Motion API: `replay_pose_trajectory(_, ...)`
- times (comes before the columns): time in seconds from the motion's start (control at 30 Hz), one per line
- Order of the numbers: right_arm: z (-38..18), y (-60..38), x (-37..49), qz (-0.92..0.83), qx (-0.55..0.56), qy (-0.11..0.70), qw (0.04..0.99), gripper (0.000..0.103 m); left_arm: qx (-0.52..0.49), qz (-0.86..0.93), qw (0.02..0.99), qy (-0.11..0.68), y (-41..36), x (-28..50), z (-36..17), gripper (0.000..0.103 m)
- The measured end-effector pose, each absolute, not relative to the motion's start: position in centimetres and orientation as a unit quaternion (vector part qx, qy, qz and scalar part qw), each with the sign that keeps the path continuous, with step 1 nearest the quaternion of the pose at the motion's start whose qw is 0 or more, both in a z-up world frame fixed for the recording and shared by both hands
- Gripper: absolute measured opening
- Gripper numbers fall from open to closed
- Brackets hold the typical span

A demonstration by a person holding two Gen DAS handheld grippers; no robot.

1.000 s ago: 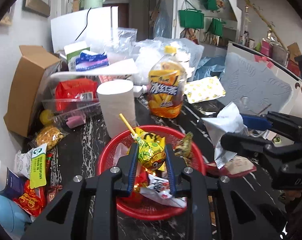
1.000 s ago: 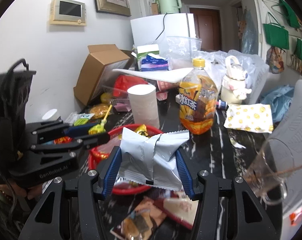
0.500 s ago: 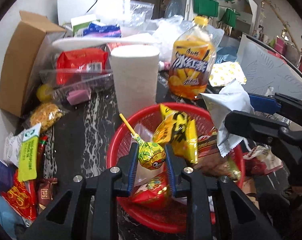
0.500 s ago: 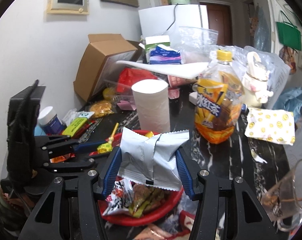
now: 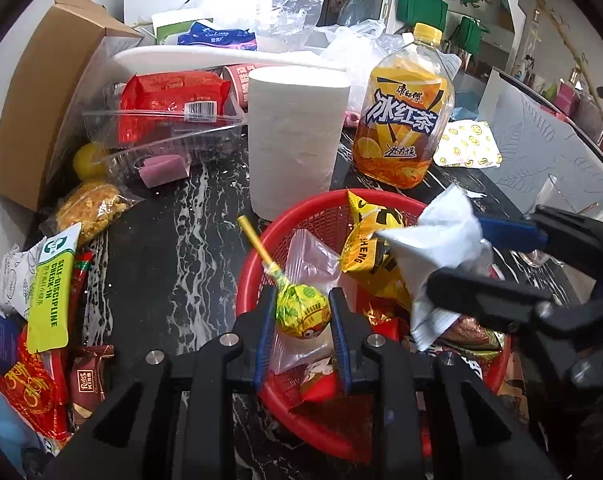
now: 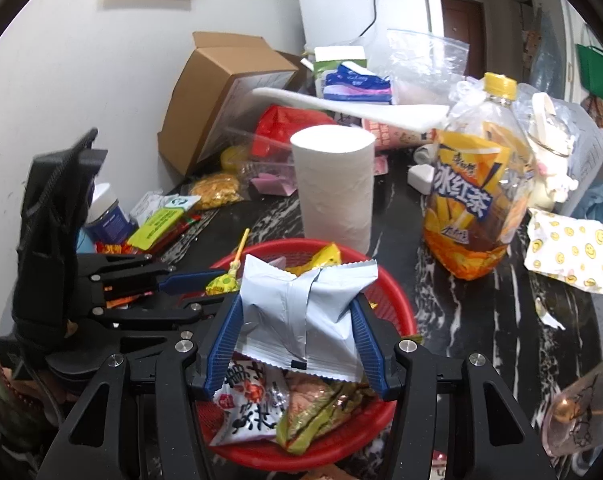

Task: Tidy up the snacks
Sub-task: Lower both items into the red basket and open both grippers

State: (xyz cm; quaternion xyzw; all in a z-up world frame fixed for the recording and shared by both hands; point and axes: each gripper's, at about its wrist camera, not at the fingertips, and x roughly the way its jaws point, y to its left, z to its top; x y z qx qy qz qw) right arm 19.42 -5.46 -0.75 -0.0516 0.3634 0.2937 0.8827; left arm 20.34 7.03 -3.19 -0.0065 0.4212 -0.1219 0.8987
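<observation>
Yellow-green foil wraps the lollipop [image 5: 301,312] pinched between the fingers of the left gripper [image 5: 301,326], held over the near-left part of the red basket [image 5: 261,248] on the dark marbled desk [image 5: 173,264]. To its right, the right gripper [image 6: 299,336] has its fingers clamped on a silver snack packet [image 6: 305,316] above the same basket, where other wrapped snacks already lie. Behind the basket stand a white paper roll [image 5: 295,136] and, further right, an iced tea bottle [image 5: 405,108].

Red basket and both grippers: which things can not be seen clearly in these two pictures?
- Red basket floor, right wrist view: hidden under the silver packet in the right gripper.
- Silver packet's printed front: faces away.
- Basket's near rim, left wrist view: covered by the left gripper holding the lollipop.
</observation>
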Motion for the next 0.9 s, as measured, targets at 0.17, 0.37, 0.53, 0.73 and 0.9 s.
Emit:
replay_pose_trajectory(0.17,-1.5,-4.8,19.8,0.288,-0.060,0.375,0.879,0.055,0.001,-0.118,0.899,0.423,6.9,20.1,-3.2,0.026)
replay_pose_trajectory(0.37,-1.6,-5.0,20.0,0.285,-0.060,0.380,0.878,0.057,0.001,-0.113,0.898,0.426,6.8,19.9,-3.1,0.026)
replay_pose_trajectory(0.53,-1.6,-5.2,19.9,0.280,-0.056,0.389,0.876,0.063,0.000,-0.108,0.896,0.432,6.8,19.7,-3.0,0.027)
replay_pose_trajectory(0.73,-0.9,-5.5,19.5,0.270,-0.059,0.384,0.881,0.070,0.003,-0.099,0.894,0.437,6.6,19.4,-2.6,0.032)
replay_pose_trajectory(0.9,-0.6,-6.1,19.3,0.266,-0.052,0.383,0.883,0.070,-0.002,-0.099,0.896,0.432,6.3,19.0,-2.1,0.041)
